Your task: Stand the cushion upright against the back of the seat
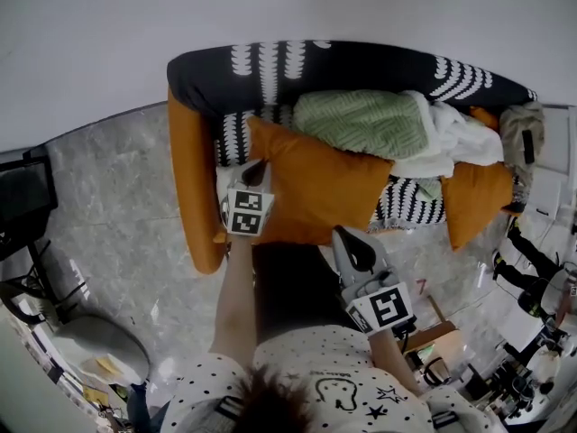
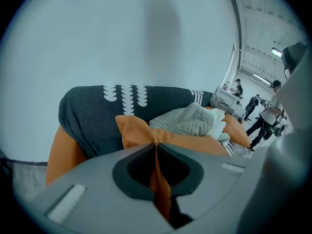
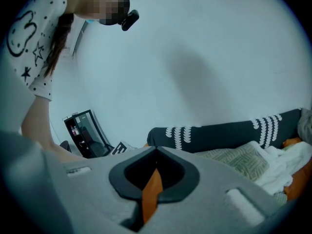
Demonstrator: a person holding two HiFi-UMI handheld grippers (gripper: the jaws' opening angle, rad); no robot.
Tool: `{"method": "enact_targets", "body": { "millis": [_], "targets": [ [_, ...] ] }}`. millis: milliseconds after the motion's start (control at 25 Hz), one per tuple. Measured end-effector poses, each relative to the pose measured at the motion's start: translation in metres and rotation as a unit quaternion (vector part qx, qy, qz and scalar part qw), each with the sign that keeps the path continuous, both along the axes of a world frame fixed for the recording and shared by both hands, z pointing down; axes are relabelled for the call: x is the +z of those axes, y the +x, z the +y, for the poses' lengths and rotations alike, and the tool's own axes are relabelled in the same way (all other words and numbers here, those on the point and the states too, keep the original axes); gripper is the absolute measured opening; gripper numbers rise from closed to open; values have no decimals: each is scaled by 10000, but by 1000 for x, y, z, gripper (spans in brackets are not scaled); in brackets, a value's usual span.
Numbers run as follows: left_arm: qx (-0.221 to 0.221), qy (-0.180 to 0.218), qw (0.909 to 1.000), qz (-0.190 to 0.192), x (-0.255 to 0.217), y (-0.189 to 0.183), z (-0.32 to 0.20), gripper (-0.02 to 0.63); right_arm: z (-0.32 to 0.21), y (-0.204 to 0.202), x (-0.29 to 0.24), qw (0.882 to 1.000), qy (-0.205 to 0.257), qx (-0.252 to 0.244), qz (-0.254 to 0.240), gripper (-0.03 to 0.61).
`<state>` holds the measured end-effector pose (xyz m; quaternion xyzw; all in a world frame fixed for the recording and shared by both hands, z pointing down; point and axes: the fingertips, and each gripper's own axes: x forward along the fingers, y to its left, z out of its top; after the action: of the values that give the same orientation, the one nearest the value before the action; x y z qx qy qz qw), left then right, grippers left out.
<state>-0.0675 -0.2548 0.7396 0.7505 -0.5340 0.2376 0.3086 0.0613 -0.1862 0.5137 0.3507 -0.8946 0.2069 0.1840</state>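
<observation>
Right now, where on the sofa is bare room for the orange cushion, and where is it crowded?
Bare: the patterned corner between the orange armrest and the green knit blanket; also the seat strip beside the second orange cushion. Crowded: middle and right, under the blanket and the white cloth.

cushion (image 1: 325,192): plain orange cloth, matt, smooth
blanket (image 1: 361,120): green knit, ribbed, soft
floor (image 1: 117,206): grey veined stone, polished, faintly glossy
</observation>
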Motion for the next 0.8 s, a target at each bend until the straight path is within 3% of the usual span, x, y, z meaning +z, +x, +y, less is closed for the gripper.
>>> {"method": "enact_targets", "body": {
  "millis": [360,800],
  "targets": [
    [250,446,9987,-62,-47,10,-12,11,-2,8,-16,9997,204,80,-76,-5],
    [819,1022,9904,-440,-103,8,-39,11,-10,5,-42,9984,524,-1,-203,-5]
  ]
}}
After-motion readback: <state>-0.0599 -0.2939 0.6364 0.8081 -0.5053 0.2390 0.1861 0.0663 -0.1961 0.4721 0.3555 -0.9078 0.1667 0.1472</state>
